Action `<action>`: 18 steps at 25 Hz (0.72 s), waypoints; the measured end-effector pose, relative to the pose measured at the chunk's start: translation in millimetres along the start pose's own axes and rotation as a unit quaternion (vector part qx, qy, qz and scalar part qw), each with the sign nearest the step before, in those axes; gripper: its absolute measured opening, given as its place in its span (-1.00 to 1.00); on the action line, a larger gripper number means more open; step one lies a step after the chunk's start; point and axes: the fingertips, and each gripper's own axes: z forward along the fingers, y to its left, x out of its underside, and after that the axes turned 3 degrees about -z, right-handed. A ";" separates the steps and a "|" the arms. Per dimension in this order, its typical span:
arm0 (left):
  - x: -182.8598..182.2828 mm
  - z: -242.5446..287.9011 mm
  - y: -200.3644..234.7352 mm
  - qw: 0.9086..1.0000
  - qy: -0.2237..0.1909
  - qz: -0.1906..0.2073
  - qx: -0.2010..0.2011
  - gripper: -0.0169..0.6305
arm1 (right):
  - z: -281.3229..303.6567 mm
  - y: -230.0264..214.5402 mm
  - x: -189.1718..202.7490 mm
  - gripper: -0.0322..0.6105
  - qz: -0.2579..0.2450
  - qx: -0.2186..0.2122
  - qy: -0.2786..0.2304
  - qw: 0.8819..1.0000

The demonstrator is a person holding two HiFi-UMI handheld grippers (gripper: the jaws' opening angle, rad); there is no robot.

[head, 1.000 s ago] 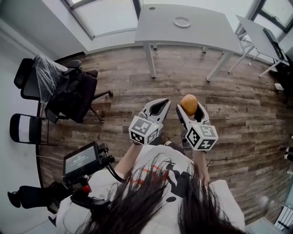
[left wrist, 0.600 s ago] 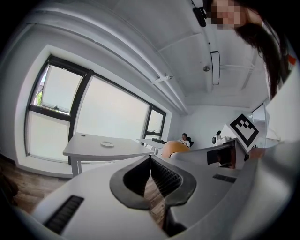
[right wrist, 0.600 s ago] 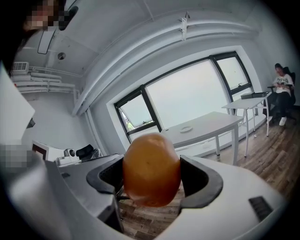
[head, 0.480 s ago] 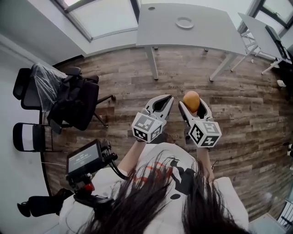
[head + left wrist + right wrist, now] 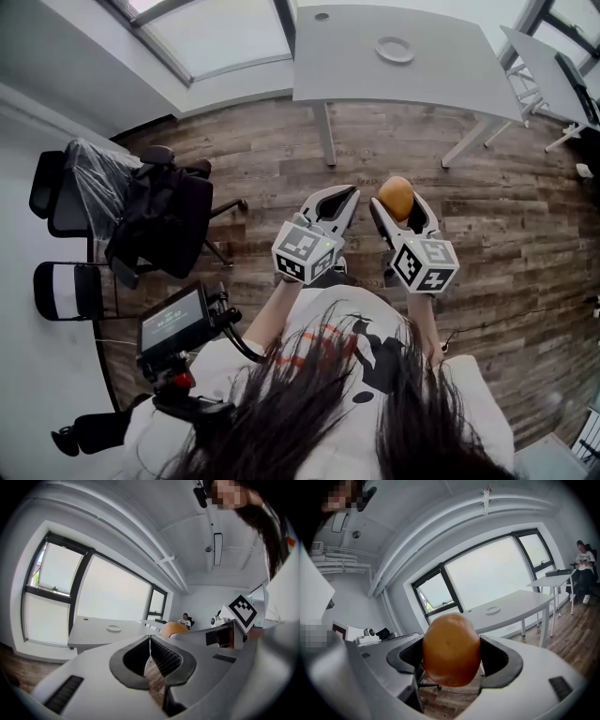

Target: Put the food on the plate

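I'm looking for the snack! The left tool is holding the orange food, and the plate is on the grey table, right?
Not quite. The right tool holds the orange food, as the right gripper view shows; the left tool is shut on nothing. The plate is indeed on the grey table.

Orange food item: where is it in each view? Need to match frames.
Head view: orange food right of centre, in the right gripper's jaws.
Left gripper view: just right of centre, partly hidden.
Right gripper view: centre, clamped between the jaws.
Shared landmark: white plate on the grey table.
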 end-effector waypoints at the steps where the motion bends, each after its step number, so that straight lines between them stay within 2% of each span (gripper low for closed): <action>1: -0.5 0.4 -0.8 1.000 0.002 0.002 0.003 -0.93 | -0.5 -0.6 0.0 0.26 0.002 0.002 -0.001 1.000; 12: 3.0 21.3 49.2 0.998 0.018 -0.020 0.049 -0.93 | 43.6 -1.0 1.7 0.26 0.014 0.046 0.012 0.999; 18: 14.3 47.0 93.4 0.997 0.033 -0.042 0.064 -0.93 | 96.3 -16.1 8.4 0.26 0.025 0.063 0.035 0.997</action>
